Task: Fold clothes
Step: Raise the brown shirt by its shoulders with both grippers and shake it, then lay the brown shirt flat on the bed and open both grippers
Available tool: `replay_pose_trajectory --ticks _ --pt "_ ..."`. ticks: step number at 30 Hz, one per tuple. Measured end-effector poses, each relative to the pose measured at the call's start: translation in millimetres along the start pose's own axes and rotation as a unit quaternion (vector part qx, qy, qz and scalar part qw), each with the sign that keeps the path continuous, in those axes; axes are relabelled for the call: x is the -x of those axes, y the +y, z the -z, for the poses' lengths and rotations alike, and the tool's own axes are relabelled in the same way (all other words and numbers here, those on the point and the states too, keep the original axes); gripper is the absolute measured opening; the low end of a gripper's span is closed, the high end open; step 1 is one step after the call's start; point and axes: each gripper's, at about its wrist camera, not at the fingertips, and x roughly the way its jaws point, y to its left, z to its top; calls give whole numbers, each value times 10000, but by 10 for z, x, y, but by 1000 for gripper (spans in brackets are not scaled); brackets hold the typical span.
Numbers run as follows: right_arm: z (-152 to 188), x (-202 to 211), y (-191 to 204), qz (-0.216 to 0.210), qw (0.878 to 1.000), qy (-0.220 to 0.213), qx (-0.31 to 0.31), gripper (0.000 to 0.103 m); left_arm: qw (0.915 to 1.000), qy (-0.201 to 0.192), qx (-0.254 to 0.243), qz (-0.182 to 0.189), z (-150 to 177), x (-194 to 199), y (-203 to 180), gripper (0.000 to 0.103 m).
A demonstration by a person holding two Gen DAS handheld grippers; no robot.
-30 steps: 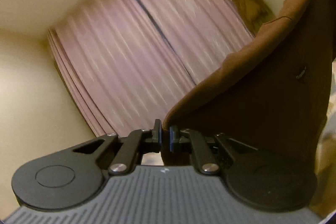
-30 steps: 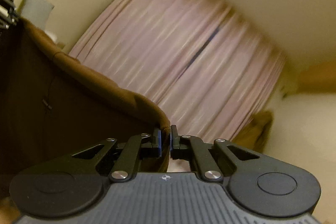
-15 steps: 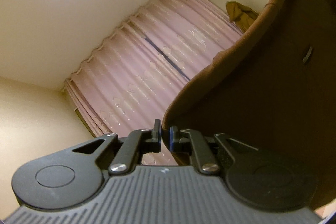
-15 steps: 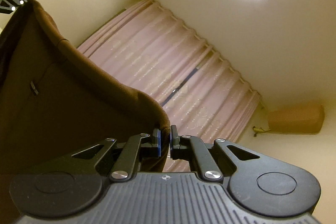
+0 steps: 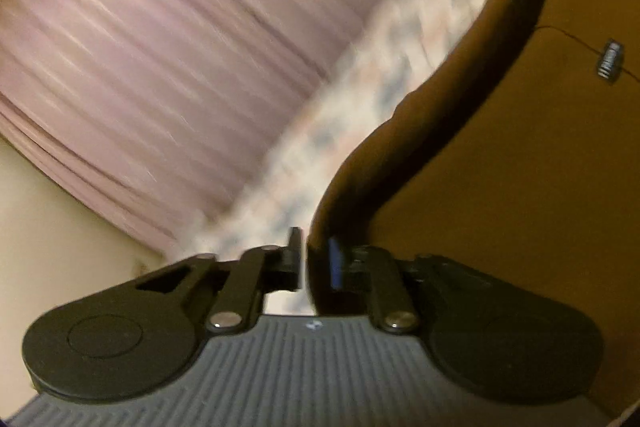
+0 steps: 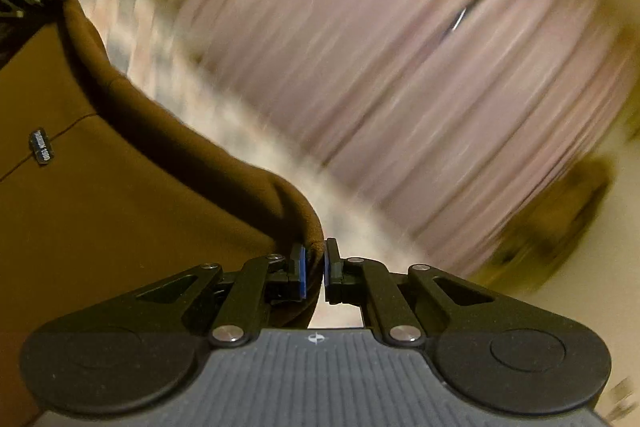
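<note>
Both claws have swung down since half a second ago: the ceiling light is gone and a pale patterned cloth (image 5: pixel 360 99) now shows below the pink curtain (image 5: pixel 160 47). From the left view, the left claw (image 5: pixel 316 259) is opening; the brown garment (image 5: pixel 520 167) hem sits between its jaws, with a gap by the left jaw. From the right view, the right claw (image 6: pixel 314 267) is opening too, with the garment's (image 6: pixel 120 207) corner between its 2 blue pads (image 6: pixel 303 269). Everything behind is blurred.
</note>
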Motion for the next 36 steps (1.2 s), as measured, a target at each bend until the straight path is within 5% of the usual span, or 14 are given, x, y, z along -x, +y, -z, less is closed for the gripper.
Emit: replay_pose_trajectory --ticks 2,6,9,11,15,17,21,23,28,29,30,31,36 --pt "122 -876 77 -258 9943 972 -368 54 9967 760 36 280 -16 -656 -315 36" --pt "400 -1390 169 -550 9831 1471 -940 61 9866 1473 500 499 295 -858 -594 33" --pt "890 -1088 302 -1024 9760 1387 -1334 63 9771 1764 983 671 665 -587 -660 33" --pt "1251 -744 398 -1508 9610 1582 -1696 63 9666 2014 1359 820 1120 -261 -751 33" --pt "1961 100 717 -2506 9011 2425 -2578 63 9411 2544 1898 1168 1797 399 -933 33" --pt "2157 499 961 -2754 8842 2686 -2648 63 9275 2764 2091 1405 2030 770 -1078 33" --pt "2194 1180 1633 -3050 8890 2846 -1887 64 9048 2871 2418 2012 2293 1376 -1394 33" --pt "2149 1360 1965 -3165 8905 2840 -1620 66 8999 2864 2414 2234 2329 1464 -1514 33" --pt "2228 1459 2704 -2938 9026 3053 -757 65 8991 2739 2278 2545 2372 1605 -1660 33" --pt "2248 1440 2769 -2852 9082 3012 -555 53 8994 2717 2275 2559 2386 1631 -1660 33" --pt "2257 1436 2773 -2835 9102 2986 -449 25 8995 2706 2282 2562 2400 1647 -1653 33" --pt "2250 1440 2668 -2843 9093 2992 -539 8 8996 2685 2310 2556 2407 1663 -1627 33" --pt "2158 1508 1428 -2358 9220 2776 -1313 3 8998 2648 2439 2464 2429 1786 -1497 33"
